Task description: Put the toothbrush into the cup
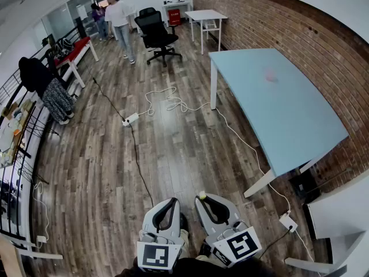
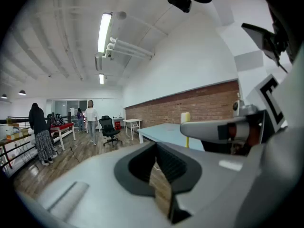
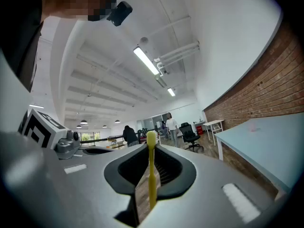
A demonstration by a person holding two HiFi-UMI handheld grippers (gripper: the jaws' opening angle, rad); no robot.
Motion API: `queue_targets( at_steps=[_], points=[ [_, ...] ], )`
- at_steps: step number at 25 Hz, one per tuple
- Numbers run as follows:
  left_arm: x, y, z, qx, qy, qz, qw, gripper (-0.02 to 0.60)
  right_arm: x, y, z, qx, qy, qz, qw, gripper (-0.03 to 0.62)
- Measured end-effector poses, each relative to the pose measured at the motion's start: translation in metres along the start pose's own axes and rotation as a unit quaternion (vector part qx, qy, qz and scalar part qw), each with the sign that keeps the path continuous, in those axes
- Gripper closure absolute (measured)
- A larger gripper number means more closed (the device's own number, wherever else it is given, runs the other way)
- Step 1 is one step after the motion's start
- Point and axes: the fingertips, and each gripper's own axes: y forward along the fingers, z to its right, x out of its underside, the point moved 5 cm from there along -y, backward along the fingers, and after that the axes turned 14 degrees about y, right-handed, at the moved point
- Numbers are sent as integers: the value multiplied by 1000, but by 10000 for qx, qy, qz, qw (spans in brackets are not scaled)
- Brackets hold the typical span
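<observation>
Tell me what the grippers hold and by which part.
The right gripper is shut on the toothbrush, clamping its handle, with the head sticking out past the jaw tips. The left gripper is shut on nothing.

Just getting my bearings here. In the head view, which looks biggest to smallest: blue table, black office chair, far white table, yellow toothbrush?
1. blue table, by far the largest.
2. black office chair and white table look about alike; both stand far off, so I won't rank them.
3. toothbrush, smallest; only its tip shows.
</observation>
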Motion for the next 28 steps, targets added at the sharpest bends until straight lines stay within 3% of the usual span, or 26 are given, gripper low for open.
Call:
queue_targets(
  at_steps=[4,13,18,28],
  points=[
    [4,28,-40,-138,88,-27,9999,572,-4,47,4,-191,-73,-2,9998,556],
    [-17,93,-128,-155,103,469,9987,572,-42,140,13,17,-454,207,9988,556],
    [-12,120,-173,-179,-8,476,9987,572,-47,192,10,-17,-573,166,9982,556],
    [3,163,-221,-27,-182,452,9988,572,-47,256,15,55,-649,-8,9979,556]
  ],
)
